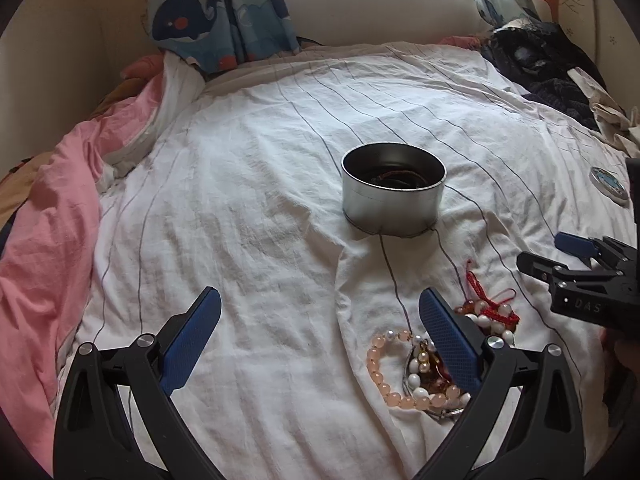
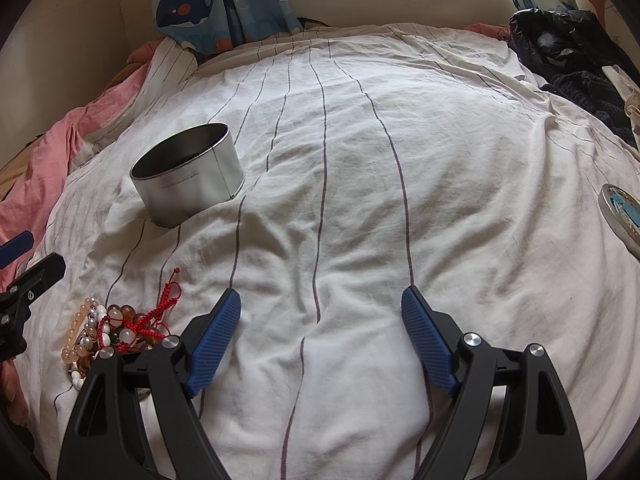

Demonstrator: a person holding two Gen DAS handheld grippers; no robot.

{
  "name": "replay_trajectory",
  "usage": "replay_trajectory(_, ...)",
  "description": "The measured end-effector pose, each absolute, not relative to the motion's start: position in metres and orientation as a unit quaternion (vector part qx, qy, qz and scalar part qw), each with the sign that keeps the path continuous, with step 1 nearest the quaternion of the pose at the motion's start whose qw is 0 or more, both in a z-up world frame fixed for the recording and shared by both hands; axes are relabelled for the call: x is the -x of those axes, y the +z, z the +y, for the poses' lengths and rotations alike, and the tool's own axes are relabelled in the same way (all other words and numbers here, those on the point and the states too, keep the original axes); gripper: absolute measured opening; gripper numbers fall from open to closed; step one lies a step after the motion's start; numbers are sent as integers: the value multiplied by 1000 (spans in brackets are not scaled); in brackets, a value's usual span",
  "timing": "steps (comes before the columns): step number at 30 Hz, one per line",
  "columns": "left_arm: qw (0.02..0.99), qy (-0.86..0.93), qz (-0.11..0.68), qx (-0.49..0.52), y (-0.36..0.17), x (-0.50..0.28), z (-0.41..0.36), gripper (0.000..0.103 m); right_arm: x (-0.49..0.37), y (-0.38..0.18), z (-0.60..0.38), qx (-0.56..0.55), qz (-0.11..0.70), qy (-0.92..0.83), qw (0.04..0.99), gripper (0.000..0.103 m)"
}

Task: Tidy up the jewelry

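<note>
**Both claws released above the bead pile, tin waiting open**

At the far left a pink quilt (image 1: pixel 48 240) is bunched along the edge of the bed (image 1: pixel 240 200), leaving the striped white sheet free as a working surface. The left claw (image 1: pixel 320 336) hangs slack and empty, its right finger just over the heap of bracelets (image 1: pixel 404 376), pink and white beads tangled with a red cord (image 1: pixel 480 292). Likely it is lining up to pick one out. Beyond, near the middle, stands the round metal tin (image 1: pixel 394 200), lidless, with dark strands already in its bottom, so it seems the collecting pot. The right claw (image 2: pixel 320 344) is spread wide over bare sheet. Far right lies the tin's lid (image 2: pixel 622 216), set aside.
</note>
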State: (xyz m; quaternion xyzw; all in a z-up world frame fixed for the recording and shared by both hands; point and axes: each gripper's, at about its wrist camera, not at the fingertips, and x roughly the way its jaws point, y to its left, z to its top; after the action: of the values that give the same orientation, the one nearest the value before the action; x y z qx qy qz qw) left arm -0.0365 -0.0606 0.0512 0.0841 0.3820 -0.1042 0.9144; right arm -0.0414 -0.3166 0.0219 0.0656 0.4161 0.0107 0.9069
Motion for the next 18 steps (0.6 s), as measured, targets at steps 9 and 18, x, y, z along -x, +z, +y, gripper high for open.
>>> replay_trajectory(9, 899, -167, 398, -79, 51, 41, -40, 95, 40, 20, -317, -67, 417, 15, 906, 81)
replay_trajectory(18, 869, -235, 406, -156, 40, 63, -80, 95, 40, 21, -319, -70, 416, 16, 906, 81)
